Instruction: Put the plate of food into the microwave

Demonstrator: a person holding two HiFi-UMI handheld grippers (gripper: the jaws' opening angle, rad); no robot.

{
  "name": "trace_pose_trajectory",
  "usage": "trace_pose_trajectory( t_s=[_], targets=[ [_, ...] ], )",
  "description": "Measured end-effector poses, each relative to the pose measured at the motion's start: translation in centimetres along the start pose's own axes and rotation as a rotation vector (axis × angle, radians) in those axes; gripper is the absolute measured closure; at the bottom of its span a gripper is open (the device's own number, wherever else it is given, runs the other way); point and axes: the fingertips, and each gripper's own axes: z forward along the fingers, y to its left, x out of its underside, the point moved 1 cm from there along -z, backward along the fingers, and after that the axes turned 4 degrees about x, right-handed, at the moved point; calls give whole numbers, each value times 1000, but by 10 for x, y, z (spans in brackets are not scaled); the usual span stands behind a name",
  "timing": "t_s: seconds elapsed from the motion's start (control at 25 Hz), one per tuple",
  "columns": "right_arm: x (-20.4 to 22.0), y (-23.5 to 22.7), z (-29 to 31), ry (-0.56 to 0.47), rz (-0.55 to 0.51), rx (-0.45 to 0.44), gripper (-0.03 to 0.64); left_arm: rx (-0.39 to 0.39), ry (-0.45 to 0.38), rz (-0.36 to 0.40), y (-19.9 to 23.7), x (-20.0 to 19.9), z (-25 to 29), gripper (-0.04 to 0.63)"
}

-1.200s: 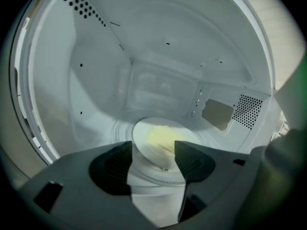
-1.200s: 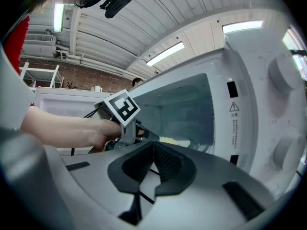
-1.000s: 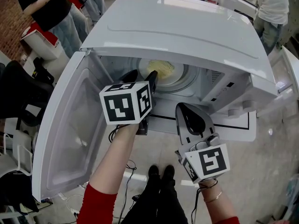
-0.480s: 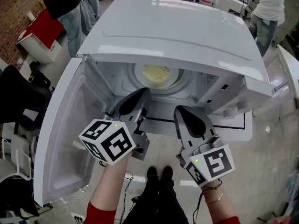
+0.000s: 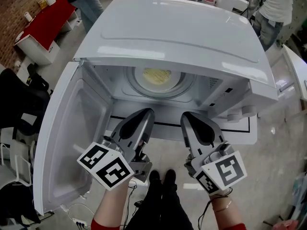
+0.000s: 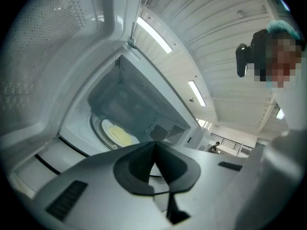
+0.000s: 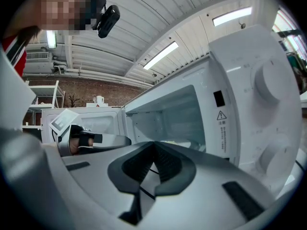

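Head view from above: the white box-shaped microwave oven (image 5: 182,32) stands with its white hinged door (image 5: 67,143) swung wide to the left. The round white plate of pale yellow food (image 5: 157,75) lies inside the cavity, centred on the oven floor, well apart from both grippers.

The placing step therefore appears complete. What may remain, as a judgement, is only to draw the hands away and close the door, which the task sentence does not demand.

The grey left gripper (image 5: 144,115) and the grey right gripper (image 5: 193,116) hang side by side outside the cavity mouth, in front of the oven's sill. Each has its jaws pressed together on nothing, as both gripper views show.

Count:
- one oven
- one open door
- one plate of food
- two grippers, both empty
- two white round control dials (image 7: 268,83) on the oven's front panel
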Motion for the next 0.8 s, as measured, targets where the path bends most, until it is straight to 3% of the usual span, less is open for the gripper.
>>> trace_pose_trajectory(
  t_s=[0.32, 0.8],
  targets=[
    [6, 4, -1, 11, 12, -12, 603, 0, -14, -58, 0, 3, -4, 586],
    [-17, 16, -17, 29, 10, -23, 603, -17, 2, 2, -25, -15, -11, 586]
  ],
)
